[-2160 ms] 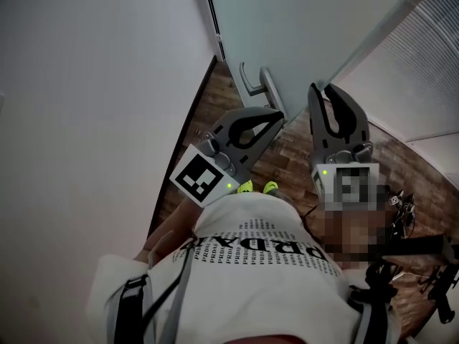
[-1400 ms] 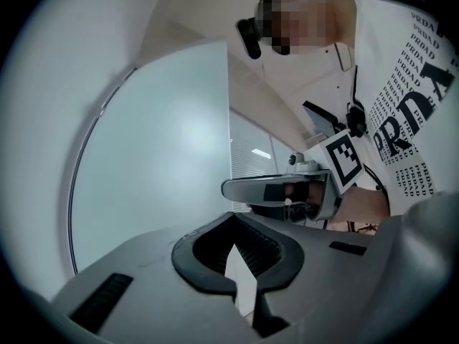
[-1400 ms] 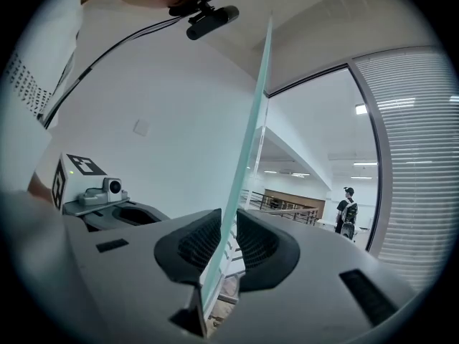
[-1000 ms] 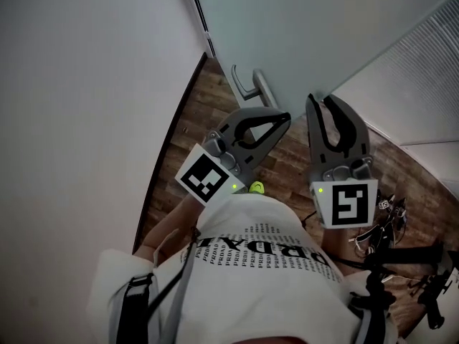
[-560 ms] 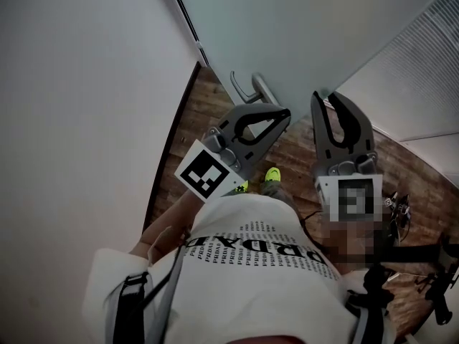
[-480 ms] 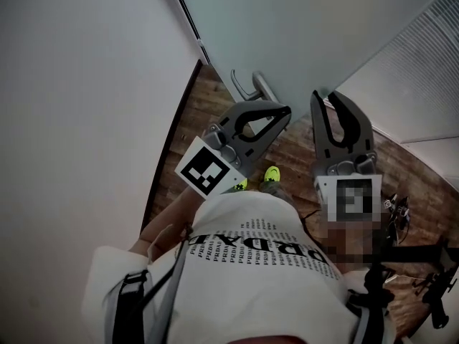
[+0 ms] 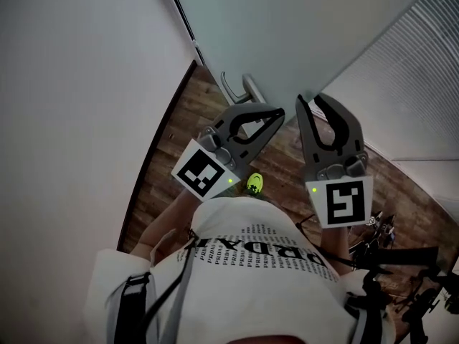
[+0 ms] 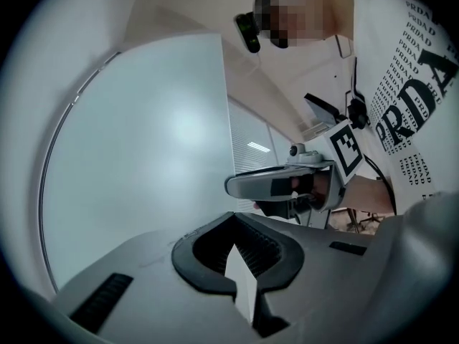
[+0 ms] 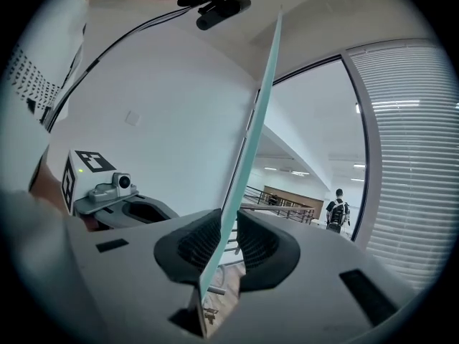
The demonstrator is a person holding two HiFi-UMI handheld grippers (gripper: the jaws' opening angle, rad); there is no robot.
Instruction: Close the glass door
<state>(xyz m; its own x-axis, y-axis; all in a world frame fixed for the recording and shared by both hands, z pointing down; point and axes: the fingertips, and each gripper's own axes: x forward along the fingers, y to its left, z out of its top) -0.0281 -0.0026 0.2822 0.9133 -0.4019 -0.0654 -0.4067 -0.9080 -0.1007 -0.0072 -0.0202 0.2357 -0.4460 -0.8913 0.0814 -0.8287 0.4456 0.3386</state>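
The frosted glass door (image 7: 287, 27) stands ajar ahead of me, with its metal lever handle (image 7: 231, 88) on the near face. My right gripper (image 7: 310, 100) is open and straddles the door's free edge (image 9: 251, 142); in the right gripper view the greenish edge runs between the two jaws (image 9: 228, 224), close to the left pad. My left gripper (image 7: 277, 112) is shut and empty, just below and to the right of the handle. It faces the door's pale face (image 8: 165, 135). Each gripper shows in the other's view: the right gripper (image 8: 287, 185) and the left gripper (image 9: 118, 192).
A white wall (image 7: 72, 84) runs along the left, with wooden floor (image 7: 179, 135) below. A ribbed blind panel (image 7: 409, 84) stands to the right. Dark gear (image 7: 387, 228) lies on the floor at the right. Beyond the door a person (image 9: 337, 210) walks in a corridor.
Both grippers have shifted slightly left and closer to the door. The right gripper's jaws now sit around the door's edge. The left gripper stays shut.
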